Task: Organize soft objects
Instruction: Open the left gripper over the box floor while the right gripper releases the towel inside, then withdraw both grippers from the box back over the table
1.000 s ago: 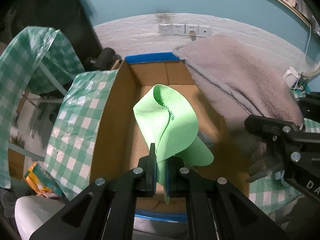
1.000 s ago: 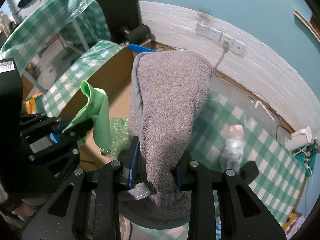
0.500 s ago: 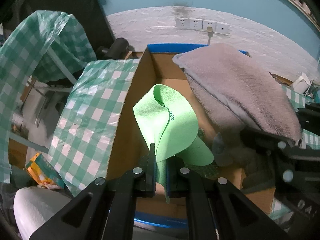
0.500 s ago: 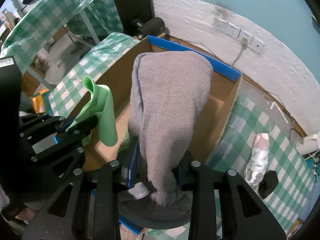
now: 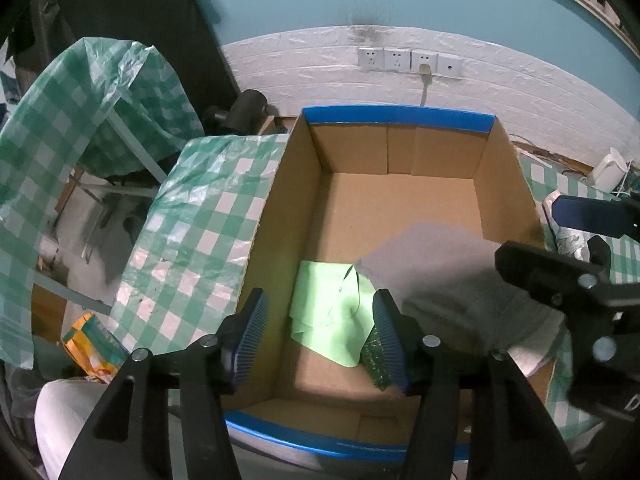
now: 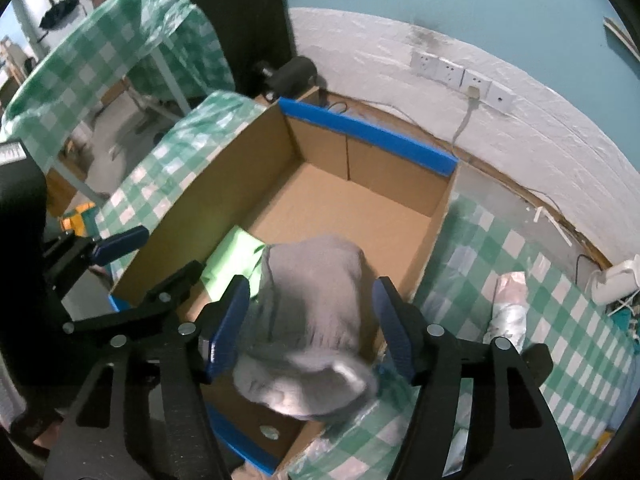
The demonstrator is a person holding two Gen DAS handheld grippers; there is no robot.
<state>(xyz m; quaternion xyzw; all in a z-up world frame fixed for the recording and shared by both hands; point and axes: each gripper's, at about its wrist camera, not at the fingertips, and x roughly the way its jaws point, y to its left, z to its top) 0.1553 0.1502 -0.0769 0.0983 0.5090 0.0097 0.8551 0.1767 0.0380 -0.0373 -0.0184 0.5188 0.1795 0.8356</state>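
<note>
A: Cloth (image 5: 326,304), green, lies flat on the floor of the cardboard box (image 5: 280,216), near corner. Grey towel (image 6: 310,312) beside it, blurred, bulk inside, one end bunched over the near wall.

B: Your tongs?

A: Your left gripper (image 5: 322,336) has its jaws opening; the cloth is below the gap, untouched by the pads. Your right gripper (image 6: 310,330) is opening as well, with the towel between the jaws but free of the pads.

B: Progress?

A: Two soft items boxed, by my reading. A dark green scrubby piece (image 5: 374,360) sits under the cloth's edge. Left for you: tuck the towel end in, and check the checked tablecloth (image 6: 540,320) for more.

B: Writing?

A: None legible. Orange packet (image 5: 94,344) has print, too small to read.
</note>
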